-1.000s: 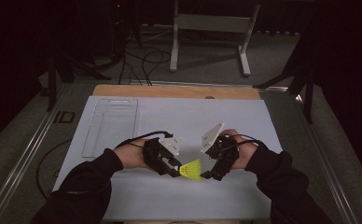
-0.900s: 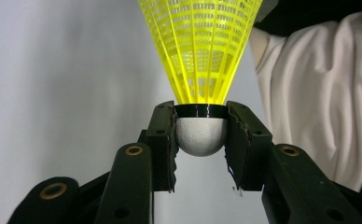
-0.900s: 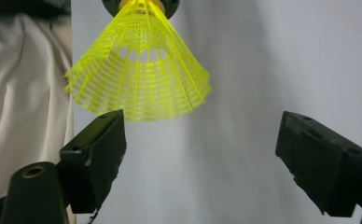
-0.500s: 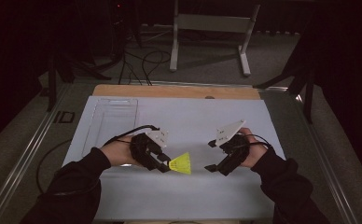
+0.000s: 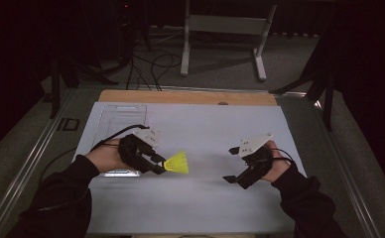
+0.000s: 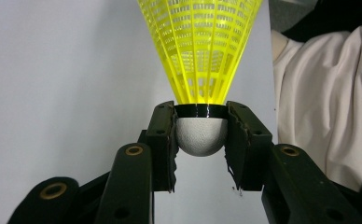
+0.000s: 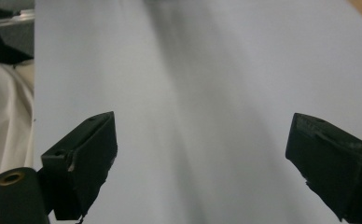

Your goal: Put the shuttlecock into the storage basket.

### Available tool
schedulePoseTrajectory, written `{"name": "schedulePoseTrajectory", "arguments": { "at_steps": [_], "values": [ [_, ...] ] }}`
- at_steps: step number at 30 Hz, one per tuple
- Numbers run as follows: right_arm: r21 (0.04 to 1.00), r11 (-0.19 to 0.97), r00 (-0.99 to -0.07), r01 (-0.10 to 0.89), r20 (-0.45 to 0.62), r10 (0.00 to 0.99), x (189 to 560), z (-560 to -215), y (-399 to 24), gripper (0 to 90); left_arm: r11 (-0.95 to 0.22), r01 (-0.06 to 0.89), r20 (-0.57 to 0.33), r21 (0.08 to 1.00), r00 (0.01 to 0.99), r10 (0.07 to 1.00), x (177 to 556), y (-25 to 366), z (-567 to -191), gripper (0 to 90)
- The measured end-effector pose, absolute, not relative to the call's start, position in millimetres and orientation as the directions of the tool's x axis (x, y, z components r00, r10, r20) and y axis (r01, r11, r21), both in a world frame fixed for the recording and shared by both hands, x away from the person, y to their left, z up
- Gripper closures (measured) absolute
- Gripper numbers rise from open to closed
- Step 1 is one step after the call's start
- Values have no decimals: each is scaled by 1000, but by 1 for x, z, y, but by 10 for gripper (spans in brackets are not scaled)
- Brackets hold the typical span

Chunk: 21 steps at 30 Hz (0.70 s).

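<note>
Shuttlecock (image 6: 200,60), yellow, is held by its white round end in the left tool (image 6: 198,140), above the white counter (image 5: 210,129). The right tool (image 7: 202,158) is spread wide, nothing held.

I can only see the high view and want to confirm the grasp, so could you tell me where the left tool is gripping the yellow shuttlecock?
Observer: The left tool clamps the shuttlecock at its white rounded cork, just below the black band.
Operator: Thank you. Is the skirt being squeezed?
Observer: No, the yellow mesh skirt stands free beyond the jaws.
Operator: And is the right tool carrying anything?
Observer: No, the right tool is open wide, with bare white table cover between its jaws.
</note>
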State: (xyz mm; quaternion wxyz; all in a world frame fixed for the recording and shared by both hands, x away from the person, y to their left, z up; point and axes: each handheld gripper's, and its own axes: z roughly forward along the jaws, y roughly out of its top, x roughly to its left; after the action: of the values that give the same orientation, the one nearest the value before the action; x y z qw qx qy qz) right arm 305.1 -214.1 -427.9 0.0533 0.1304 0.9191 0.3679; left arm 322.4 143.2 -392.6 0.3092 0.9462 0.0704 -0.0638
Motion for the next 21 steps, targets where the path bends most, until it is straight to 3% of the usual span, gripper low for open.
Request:
{"name": "schedulePoseTrajectory", "arguments": {
  "at_steps": [21],
  "values": [
    [702, 661, -937, 264, 26, 347, 291, -448, -238, 91, -729, 348, -150, 590, 934, 324, 332, 223, -373, 656]
  ]
}}
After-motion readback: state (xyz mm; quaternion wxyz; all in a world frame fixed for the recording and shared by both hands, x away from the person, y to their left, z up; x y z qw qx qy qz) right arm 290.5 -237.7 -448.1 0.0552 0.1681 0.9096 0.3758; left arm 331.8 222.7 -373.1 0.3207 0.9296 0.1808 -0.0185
